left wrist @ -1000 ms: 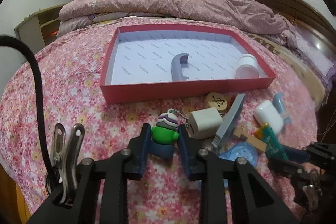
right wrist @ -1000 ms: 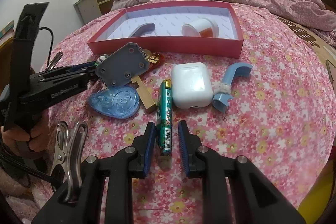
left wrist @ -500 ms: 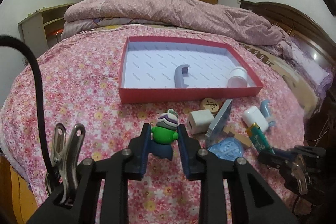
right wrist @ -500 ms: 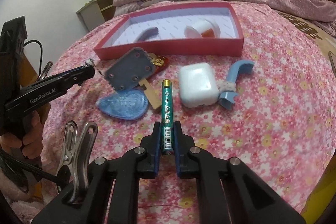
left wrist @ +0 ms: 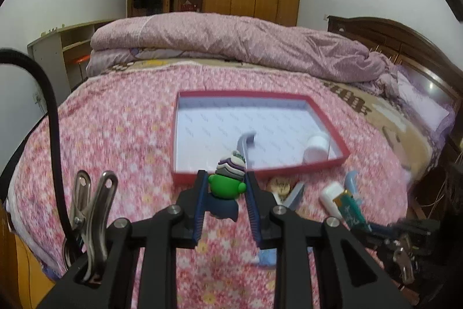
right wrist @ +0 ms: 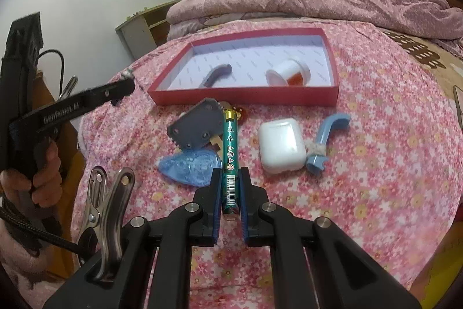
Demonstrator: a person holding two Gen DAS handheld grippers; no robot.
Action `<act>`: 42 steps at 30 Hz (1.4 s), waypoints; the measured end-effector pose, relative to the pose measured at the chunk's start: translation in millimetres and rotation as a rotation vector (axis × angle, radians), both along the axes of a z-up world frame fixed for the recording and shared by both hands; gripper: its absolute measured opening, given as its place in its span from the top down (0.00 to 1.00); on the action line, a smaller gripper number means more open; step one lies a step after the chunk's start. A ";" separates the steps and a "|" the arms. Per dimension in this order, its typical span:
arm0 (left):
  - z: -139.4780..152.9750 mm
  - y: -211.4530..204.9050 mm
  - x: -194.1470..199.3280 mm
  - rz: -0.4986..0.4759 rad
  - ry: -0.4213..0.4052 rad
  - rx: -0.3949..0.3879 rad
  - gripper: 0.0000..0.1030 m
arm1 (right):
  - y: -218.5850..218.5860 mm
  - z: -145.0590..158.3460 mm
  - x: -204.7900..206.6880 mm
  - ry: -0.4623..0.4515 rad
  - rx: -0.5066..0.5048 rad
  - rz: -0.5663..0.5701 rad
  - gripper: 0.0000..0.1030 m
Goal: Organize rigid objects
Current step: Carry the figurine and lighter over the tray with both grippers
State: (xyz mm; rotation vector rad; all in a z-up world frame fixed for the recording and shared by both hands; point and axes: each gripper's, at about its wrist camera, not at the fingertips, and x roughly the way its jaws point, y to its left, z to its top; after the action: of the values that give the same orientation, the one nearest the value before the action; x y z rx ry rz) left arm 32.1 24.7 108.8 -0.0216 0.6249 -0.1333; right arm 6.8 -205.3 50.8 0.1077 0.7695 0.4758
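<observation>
My left gripper [left wrist: 226,187] is shut on a small toy figure [left wrist: 226,185] with a green body and striped cap, held above the bedspread in front of the red tray [left wrist: 327,164]. My right gripper [right wrist: 230,187] is shut on a green battery [right wrist: 230,146], lifted off the bed. The tray [right wrist: 243,99] holds a grey curved handle [right wrist: 216,73] and a small white jar [right wrist: 289,73]. The left gripper also shows in the right wrist view [right wrist: 127,83].
On the pink floral bedspread lie a white earbud case [right wrist: 280,145], a light-blue curved handle [right wrist: 327,139], a grey plate [right wrist: 196,128], a blue tape dispenser [right wrist: 191,167] and a round wooden piece [left wrist: 280,185]. A folded quilt [left wrist: 231,42] lies behind the tray.
My right gripper closed on the battery and lifted it. My left gripper rose with the toy figure and moved back from the tray.
</observation>
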 end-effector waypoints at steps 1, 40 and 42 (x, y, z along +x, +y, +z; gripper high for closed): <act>3.4 0.0 2.5 -0.001 -0.005 0.002 0.74 | -0.3 2.8 0.8 -0.006 -0.002 0.000 0.88; -34.4 -12.3 151.8 0.013 0.141 0.043 0.74 | -16.4 35.2 124.0 -0.067 -0.081 -0.058 0.88; -39.0 -12.6 158.2 0.016 0.151 0.051 0.74 | -17.2 33.4 132.1 -0.061 -0.072 -0.061 0.88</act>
State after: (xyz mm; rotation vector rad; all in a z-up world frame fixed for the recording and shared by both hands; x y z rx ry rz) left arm 190.3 12.1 69.8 0.0126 0.7785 -0.1004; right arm 138.9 -222.5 84.1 0.0486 0.7206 0.3916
